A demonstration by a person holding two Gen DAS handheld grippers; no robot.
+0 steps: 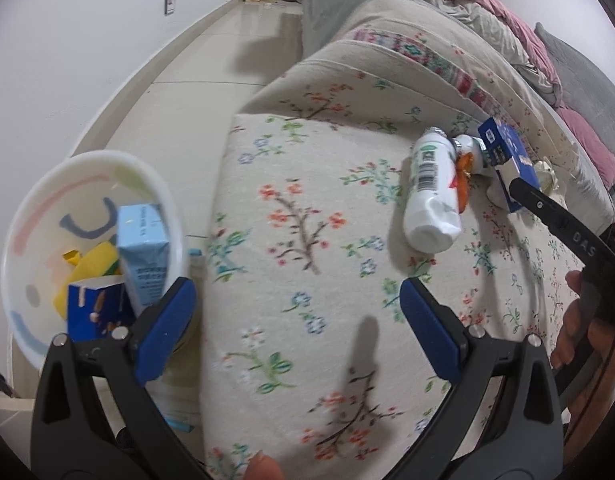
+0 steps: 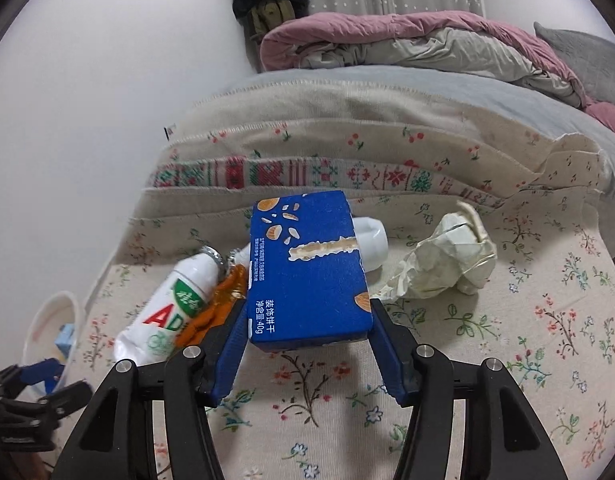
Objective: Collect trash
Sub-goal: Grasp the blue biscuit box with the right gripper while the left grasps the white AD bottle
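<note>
My right gripper (image 2: 309,316) is shut on a blue biscuit box (image 2: 307,272), held just above the floral bed cover; the box also shows in the left wrist view (image 1: 507,160). A white AD drink bottle (image 2: 167,308) lies to its left, with an orange wrapper (image 2: 211,312) beside it and a second white bottle (image 2: 373,244) behind the box. A crumpled paper ball (image 2: 443,264) lies to the right. My left gripper (image 1: 295,316) is open and empty over the bed's edge, beside the white trash bin (image 1: 39,216).
The bin on the floor holds a light blue carton (image 1: 143,256), a blue box (image 1: 95,312) and yellow trash (image 1: 87,272). A pink and grey quilt (image 2: 407,44) is piled at the far end of the bed. A white wall runs along the left.
</note>
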